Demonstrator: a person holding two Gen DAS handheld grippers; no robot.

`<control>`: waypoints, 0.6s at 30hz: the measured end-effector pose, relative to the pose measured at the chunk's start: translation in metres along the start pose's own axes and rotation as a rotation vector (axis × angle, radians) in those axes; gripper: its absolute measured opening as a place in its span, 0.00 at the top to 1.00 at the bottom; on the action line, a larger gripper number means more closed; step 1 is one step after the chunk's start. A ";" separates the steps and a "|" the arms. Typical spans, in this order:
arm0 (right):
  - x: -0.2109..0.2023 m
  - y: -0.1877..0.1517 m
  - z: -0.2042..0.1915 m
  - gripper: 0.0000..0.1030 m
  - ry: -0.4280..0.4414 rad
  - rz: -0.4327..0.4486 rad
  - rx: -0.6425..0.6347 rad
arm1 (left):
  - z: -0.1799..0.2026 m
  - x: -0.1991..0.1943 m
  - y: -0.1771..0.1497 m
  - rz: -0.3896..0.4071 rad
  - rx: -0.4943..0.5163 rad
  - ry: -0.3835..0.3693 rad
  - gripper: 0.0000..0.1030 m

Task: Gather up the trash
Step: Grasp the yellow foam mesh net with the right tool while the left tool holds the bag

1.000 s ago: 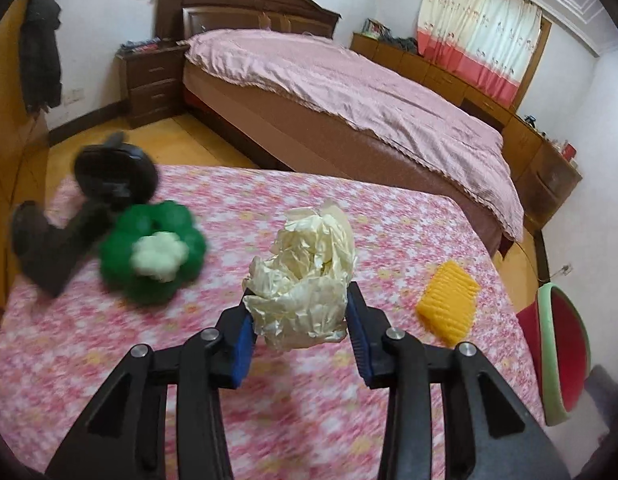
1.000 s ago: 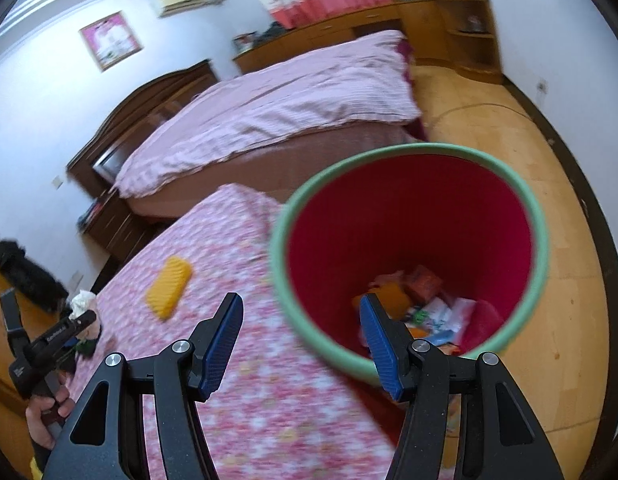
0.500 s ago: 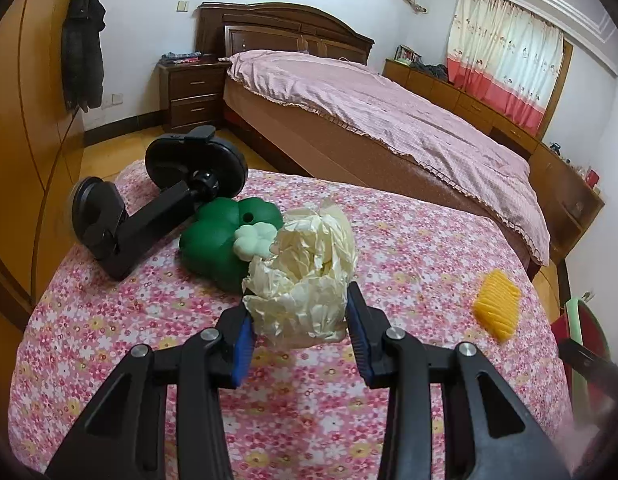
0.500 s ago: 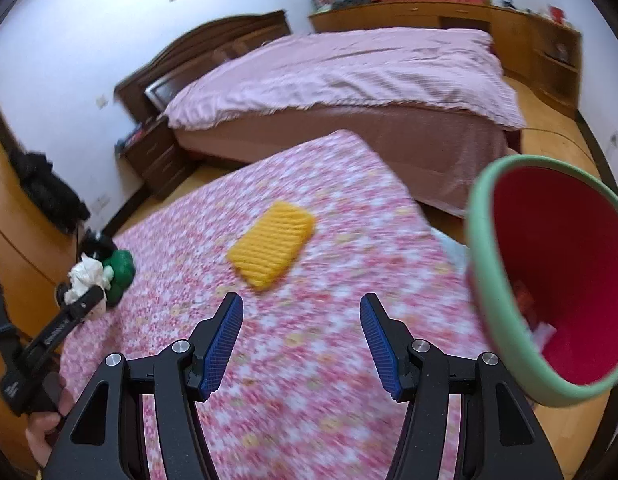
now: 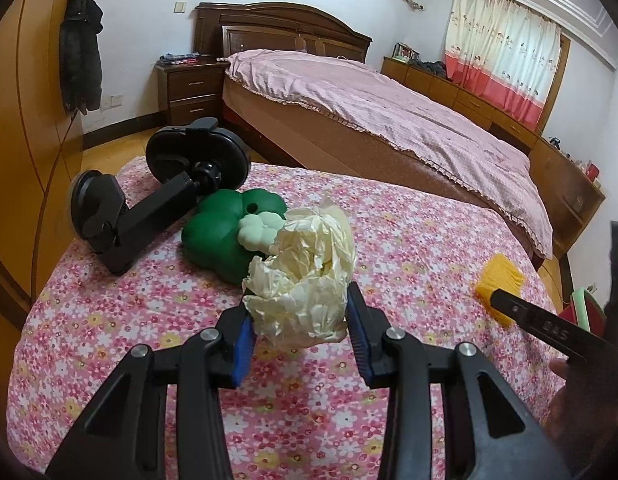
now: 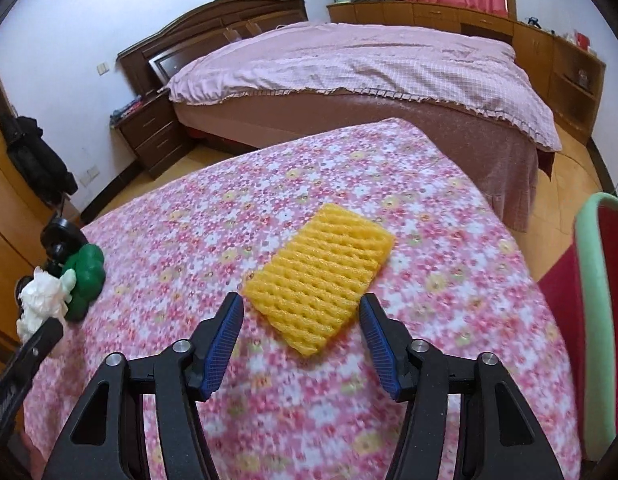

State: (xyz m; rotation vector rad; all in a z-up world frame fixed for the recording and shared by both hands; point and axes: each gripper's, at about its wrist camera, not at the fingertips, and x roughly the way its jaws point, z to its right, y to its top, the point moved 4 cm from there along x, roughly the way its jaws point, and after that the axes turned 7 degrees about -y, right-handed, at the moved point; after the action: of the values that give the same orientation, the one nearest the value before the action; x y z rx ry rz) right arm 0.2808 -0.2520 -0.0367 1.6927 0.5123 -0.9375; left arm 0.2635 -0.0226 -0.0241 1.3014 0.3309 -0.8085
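My left gripper point(image 5: 299, 320) is shut on a crumpled cream wad point(image 5: 305, 276), held just above the floral tablecloth point(image 5: 409, 232). The same wad point(image 6: 41, 304) shows at the far left of the right wrist view. A yellow foam net point(image 6: 321, 272) lies flat on the cloth, also visible at the right of the left wrist view point(image 5: 501, 276). My right gripper point(image 6: 301, 308) hangs over the net's near end. Its jaws are closing, the net lies between them, and the pads do not touch it. A red bin with a green rim point(image 6: 593, 280) stands off the table's right edge.
A green toy point(image 5: 221, 236) and a black suction mount point(image 5: 149, 208) lie at the table's left end, just behind the wad. A large bed point(image 5: 369, 100) with a pink cover stands beyond the table. A hand shows at the lower right of the left wrist view.
My right gripper swung away from the bin's mouth to above the yellow net, and its jaws narrowed. The left gripper kept its hold on the wad and shifted slightly.
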 end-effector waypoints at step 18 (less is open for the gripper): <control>-0.027 -0.011 0.001 0.87 0.015 0.049 -0.008 | -0.002 0.003 0.000 -0.008 -0.009 -0.009 0.60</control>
State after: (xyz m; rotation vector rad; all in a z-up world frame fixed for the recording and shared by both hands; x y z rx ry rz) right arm 0.2558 -0.2462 -0.0218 1.6994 0.4818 -0.8867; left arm 0.2656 -0.0213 -0.0265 1.2884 0.3320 -0.8188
